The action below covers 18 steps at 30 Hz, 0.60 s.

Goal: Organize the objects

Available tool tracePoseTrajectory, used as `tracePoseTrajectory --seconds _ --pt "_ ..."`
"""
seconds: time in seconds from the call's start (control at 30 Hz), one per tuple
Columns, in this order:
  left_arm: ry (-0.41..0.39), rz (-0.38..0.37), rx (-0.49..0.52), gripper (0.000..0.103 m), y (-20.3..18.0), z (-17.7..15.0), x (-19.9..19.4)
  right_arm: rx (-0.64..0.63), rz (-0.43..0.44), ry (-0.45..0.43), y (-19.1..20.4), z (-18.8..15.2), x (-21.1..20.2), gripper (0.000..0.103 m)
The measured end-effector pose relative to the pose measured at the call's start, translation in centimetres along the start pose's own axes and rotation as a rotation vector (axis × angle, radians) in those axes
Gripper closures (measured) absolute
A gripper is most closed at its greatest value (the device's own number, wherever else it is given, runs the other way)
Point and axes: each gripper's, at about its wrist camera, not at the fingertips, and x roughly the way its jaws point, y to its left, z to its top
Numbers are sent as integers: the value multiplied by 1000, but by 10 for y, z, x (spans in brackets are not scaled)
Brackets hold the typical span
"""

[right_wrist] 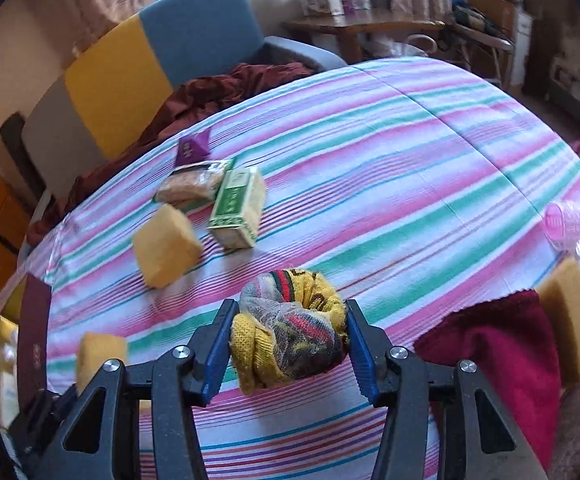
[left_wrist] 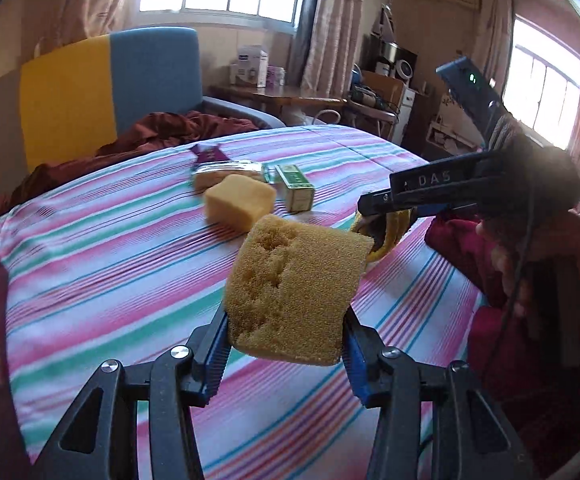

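Left wrist view: left tongs clamp porous yellow sponge block above striped bedspread | right tongs clamp rolled yellow knitted cloth, near green carton.

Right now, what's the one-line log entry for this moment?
left gripper: shut on sponge | right gripper: shut on rolled socks | both above striped bedspread

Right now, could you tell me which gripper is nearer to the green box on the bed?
Probably right. The right gripper, shut on a rolled sock, sits just short of the green box; the left gripper, holding a sponge, looks farther back.
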Motion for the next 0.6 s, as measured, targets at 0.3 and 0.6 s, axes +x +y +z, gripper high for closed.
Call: tracePoseTrajectory --seconds 0.3,0.6 --pt "-85 51 -63 53 34 -27 -77 -124 57 -49 25 -1 -9 50" --pt "-143 147 -177 53 82 -44 -125 -156 50 -16 32 -7 -1 50"
